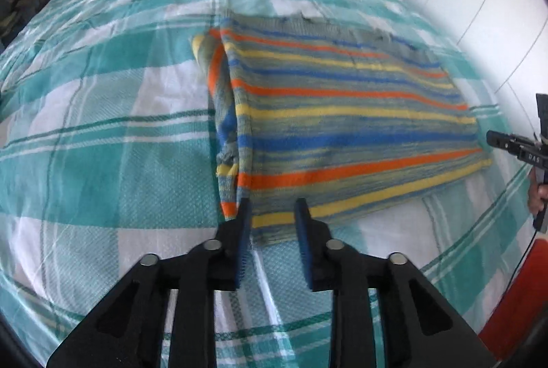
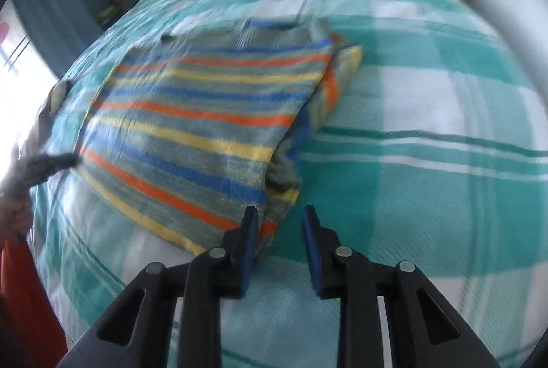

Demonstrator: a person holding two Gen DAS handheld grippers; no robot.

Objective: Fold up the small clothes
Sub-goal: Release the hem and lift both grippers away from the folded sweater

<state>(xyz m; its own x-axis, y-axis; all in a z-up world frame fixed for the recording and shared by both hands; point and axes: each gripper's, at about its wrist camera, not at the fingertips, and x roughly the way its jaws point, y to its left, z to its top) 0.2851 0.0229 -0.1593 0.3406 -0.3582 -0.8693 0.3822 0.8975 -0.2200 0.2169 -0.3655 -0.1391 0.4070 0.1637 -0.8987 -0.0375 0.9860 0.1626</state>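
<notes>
The striped garment [image 1: 342, 114] lies folded just ahead of both spread, empty tools, left [image 1: 273, 207] and right [image 2: 279, 214].

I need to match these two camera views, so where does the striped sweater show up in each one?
Left wrist view: the striped sweater lies right of centre, folded sleeve at its left edge.
Right wrist view: the striped sweater lies left of centre, sleeve at its right edge.
Shared landmark: the teal checked bedspread under it.

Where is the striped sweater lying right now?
The striped sweater lies flat and folded on the teal checked bedspread, just ahead of both open grippers: left gripper, right gripper.
</notes>
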